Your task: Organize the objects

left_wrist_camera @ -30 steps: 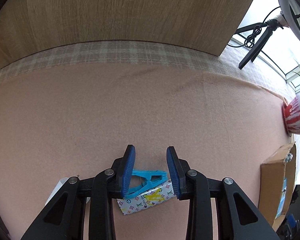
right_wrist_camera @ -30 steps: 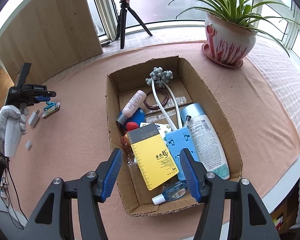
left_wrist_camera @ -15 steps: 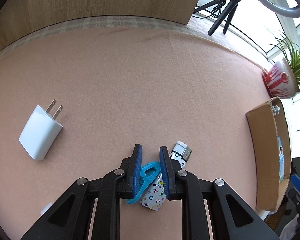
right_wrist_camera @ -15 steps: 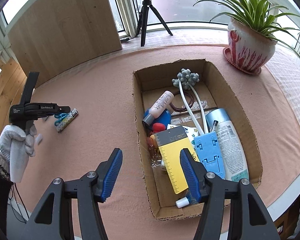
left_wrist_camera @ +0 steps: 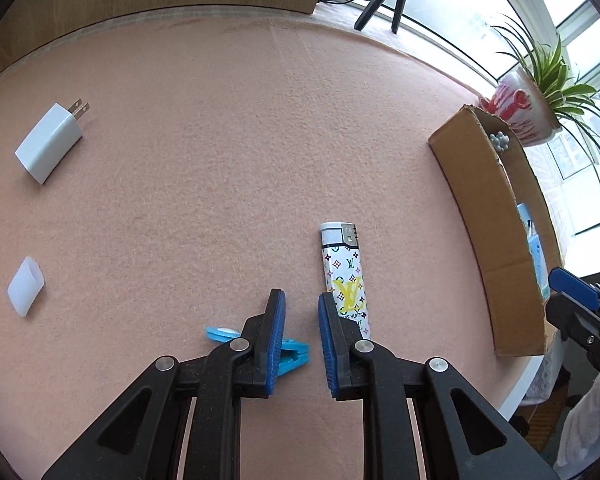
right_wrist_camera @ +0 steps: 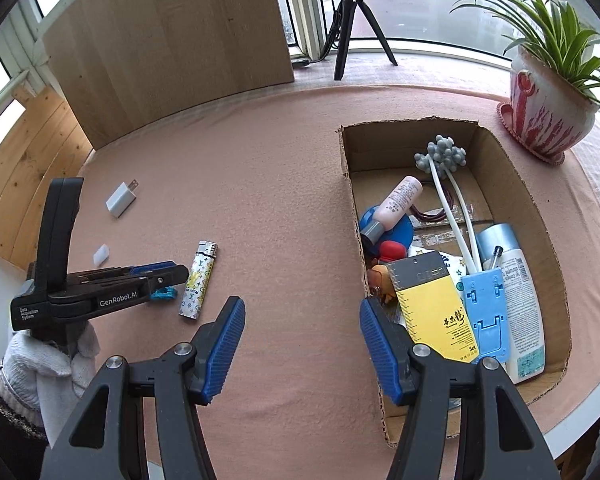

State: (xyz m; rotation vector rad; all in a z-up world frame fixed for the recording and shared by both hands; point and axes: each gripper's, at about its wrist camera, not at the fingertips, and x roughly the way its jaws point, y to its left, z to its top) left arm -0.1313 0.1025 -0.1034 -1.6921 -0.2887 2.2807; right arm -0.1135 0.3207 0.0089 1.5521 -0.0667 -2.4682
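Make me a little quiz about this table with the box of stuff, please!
1. True or false: the lighter lies inside the cardboard box.
2. Which of these lies in the box? A: white charger plug. B: pink bottle. C: small white cap.
3. What stands on the table just past the box, by the window?

Key: 1 false, it lies on the pink cloth. 2 B. 3 the potted plant.
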